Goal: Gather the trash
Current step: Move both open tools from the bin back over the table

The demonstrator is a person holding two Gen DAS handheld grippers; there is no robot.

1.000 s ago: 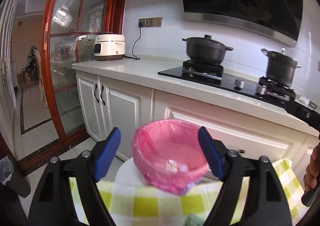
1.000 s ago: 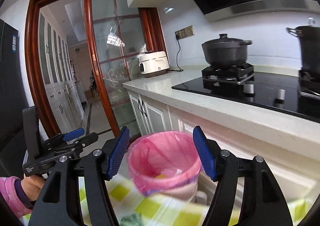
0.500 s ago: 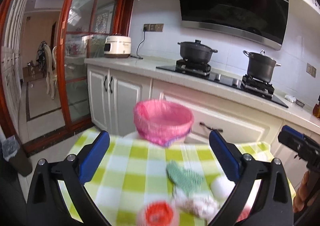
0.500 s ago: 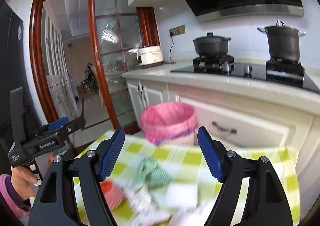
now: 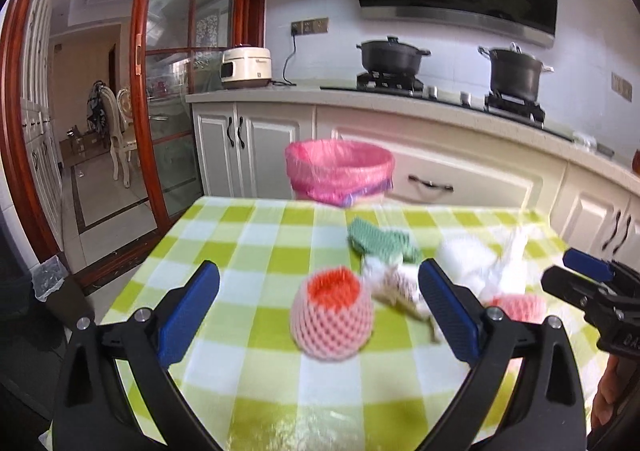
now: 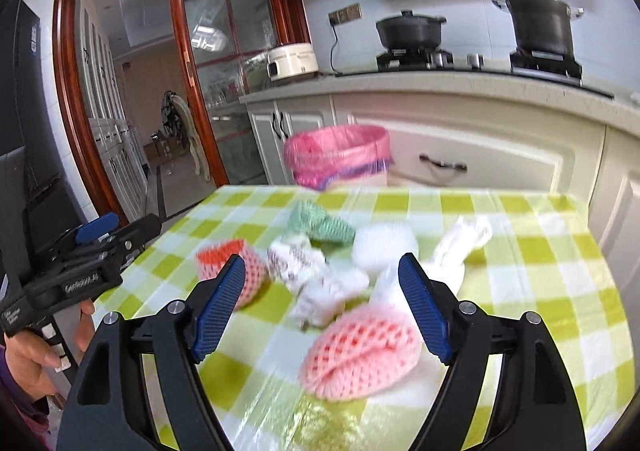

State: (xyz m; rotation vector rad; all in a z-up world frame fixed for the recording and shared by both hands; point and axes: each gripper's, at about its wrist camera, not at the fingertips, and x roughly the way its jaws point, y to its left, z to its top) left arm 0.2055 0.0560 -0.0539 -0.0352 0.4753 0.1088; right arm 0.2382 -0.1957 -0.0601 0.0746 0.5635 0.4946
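A bin with a pink bag (image 5: 340, 173) (image 6: 338, 157) stands beyond the far edge of a green-checked table (image 5: 240, 247) (image 6: 532, 251). Trash lies on the table: a pink foam net sleeve with an orange opening (image 5: 332, 321) (image 6: 232, 265), a flat pink foam net (image 6: 360, 355) (image 5: 520, 305), green foam netting (image 5: 380, 243) (image 6: 320, 223), crumpled printed paper (image 5: 394, 279) (image 6: 304, 263) and white wads (image 5: 472, 255) (image 6: 384, 247). My left gripper (image 5: 320, 315) is open and empty above the orange-mouthed sleeve. My right gripper (image 6: 322, 309) is open and empty above the flat pink net.
White kitchen cabinets and a counter run behind the table, with a rice cooker (image 5: 246, 67), a hob and two black pots (image 5: 392, 55) (image 5: 516, 71). A red-framed glass door (image 5: 168, 91) stands at the left. A dark floor bin (image 5: 48, 291) stands at the lower left.
Both grippers have pulled back and away from the pink bin. The table and the trash pile have come into view beneath them. Both stay open and empty.
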